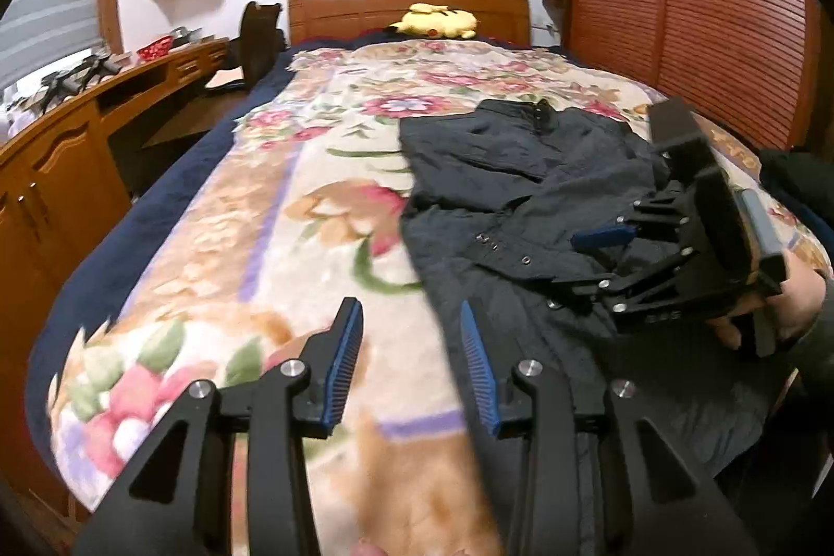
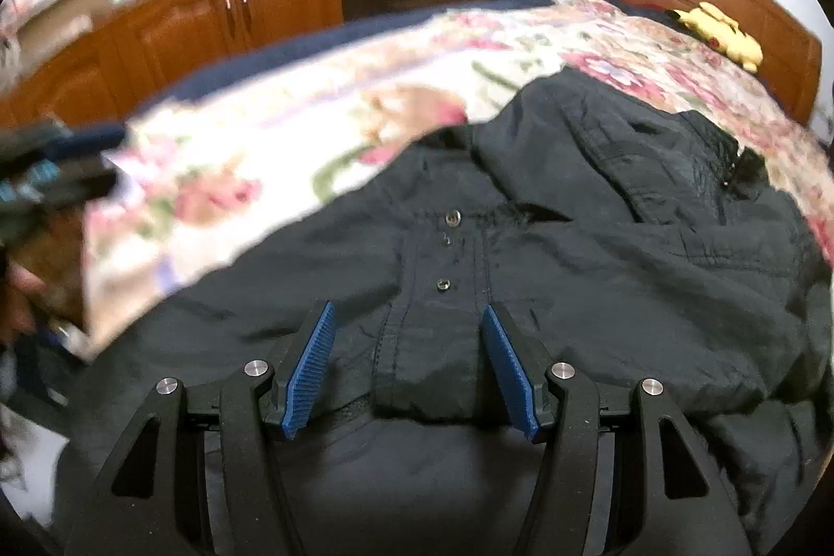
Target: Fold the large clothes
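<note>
Left gripper (image 1: 412, 326): jaws apart, nothing between; poised over the jacket's near left edge where it meets the floral blanket (image 1: 292, 201).
Right gripper (image 2: 406, 337): released, pads flanking the snap placket without pinching.
Jacket (image 1: 521, 191): dark, rumpled, spread on the bed's right side.
Progress: partly folded at best; main folds remain.

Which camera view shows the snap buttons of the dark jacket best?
The right wrist view: the snap buttons sit close and central on the dark jacket. In the left wrist view they are small, distant dots.
</note>
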